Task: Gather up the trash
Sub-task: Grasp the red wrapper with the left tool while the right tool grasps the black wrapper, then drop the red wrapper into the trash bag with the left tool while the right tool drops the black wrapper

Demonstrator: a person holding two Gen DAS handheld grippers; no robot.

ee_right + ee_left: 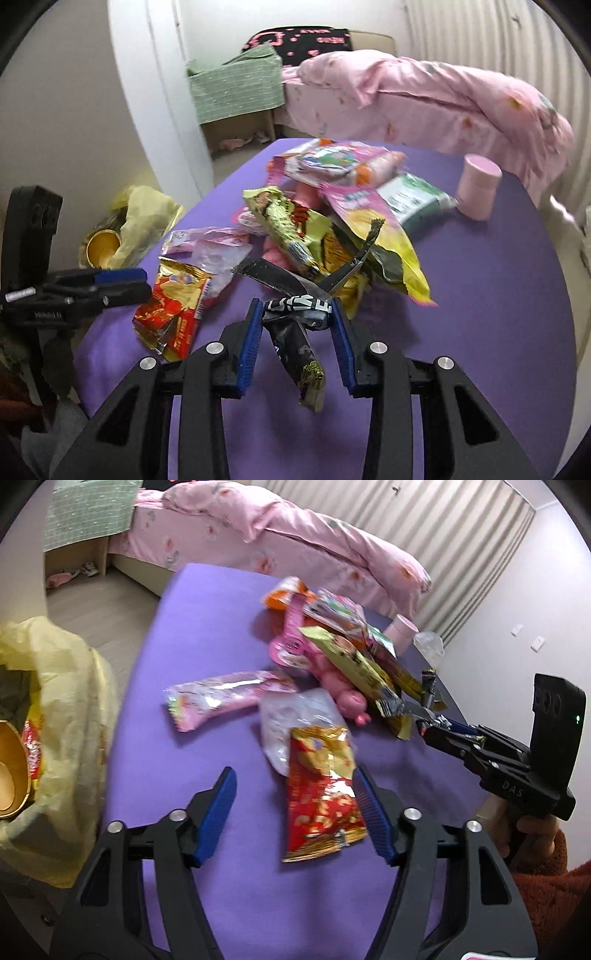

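A purple table (480, 295) carries a loose heap of snack wrappers (332, 206) at its centre, with a pink bed (424, 96) beyond the far edge. A yellow trash bag (70, 709) stands open off the table's left side and already contains a red packet and a gold round container.

The right gripper (295, 310) is clamped on a black wrapper (295, 332). The wrapper is crumpled, black with white lettering and a silver inner face; its upper part sits pinched between the blue pads, and its tail hangs down below the fingers, clear of the table surface. Two torn silver strips project upward from the clamped section toward the heap.

The left gripper (295, 797) has its fingers apart with nothing held. A red and gold wrapper (321, 794) lies flat on the table, just inside the right-hand finger, partly overlapping a clear plastic wrapper (291, 720). A pink cup (476, 188) stands upright near the far right edge.
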